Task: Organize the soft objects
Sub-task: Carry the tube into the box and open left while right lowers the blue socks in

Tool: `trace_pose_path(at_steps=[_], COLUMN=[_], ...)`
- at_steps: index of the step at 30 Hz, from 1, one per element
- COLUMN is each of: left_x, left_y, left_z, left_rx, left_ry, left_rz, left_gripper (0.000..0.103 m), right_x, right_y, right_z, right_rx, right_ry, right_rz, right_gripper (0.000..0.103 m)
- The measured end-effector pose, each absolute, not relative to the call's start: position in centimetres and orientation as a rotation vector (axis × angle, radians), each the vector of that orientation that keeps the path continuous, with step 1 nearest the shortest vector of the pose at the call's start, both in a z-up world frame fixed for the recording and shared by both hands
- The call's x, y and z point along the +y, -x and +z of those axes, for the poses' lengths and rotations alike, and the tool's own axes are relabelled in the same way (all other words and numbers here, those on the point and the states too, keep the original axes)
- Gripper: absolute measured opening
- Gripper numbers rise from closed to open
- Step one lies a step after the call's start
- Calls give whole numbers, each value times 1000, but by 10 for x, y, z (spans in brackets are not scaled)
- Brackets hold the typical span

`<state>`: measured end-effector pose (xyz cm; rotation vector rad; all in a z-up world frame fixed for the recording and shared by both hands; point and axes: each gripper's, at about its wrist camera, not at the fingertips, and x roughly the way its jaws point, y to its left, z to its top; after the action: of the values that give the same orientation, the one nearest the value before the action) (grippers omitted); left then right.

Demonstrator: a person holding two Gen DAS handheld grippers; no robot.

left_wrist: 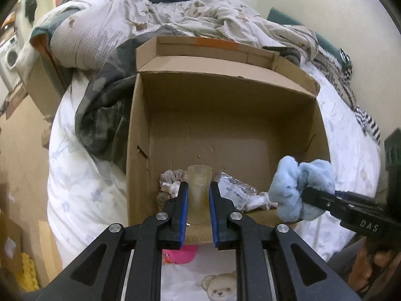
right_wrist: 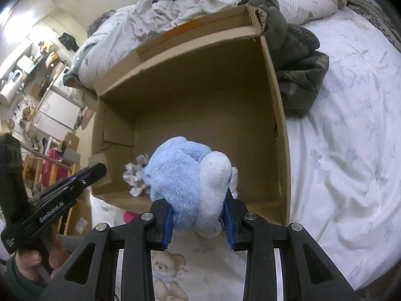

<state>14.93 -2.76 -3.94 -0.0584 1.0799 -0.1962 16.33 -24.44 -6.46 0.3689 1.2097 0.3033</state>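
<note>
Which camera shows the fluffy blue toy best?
The right wrist view. The fluffy blue toy fills the middle of that picture, pinched in the right claw in front of the cardboard box. The left wrist view shows the toy smaller at the right edge, from the side, partly hidden by that claw.

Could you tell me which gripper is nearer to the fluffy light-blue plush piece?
Right. The right gripper clamps the fluffy light-blue plush piece; the left gripper is beside it, apart.
</note>
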Motion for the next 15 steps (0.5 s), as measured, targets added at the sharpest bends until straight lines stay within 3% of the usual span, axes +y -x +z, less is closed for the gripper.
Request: trace_pose_path(at_steps=[15], left_x=[-33], left_y=[-154], left_z=[-52], left_rx=[1110], left_ry=[23], left_rz=[-172], left_gripper=[16], right_x=[-229], right_y=[-172], right_z=[-76], right_rx=[1253], right_ry=[-318], right_rz=[323], right_gripper=[36])
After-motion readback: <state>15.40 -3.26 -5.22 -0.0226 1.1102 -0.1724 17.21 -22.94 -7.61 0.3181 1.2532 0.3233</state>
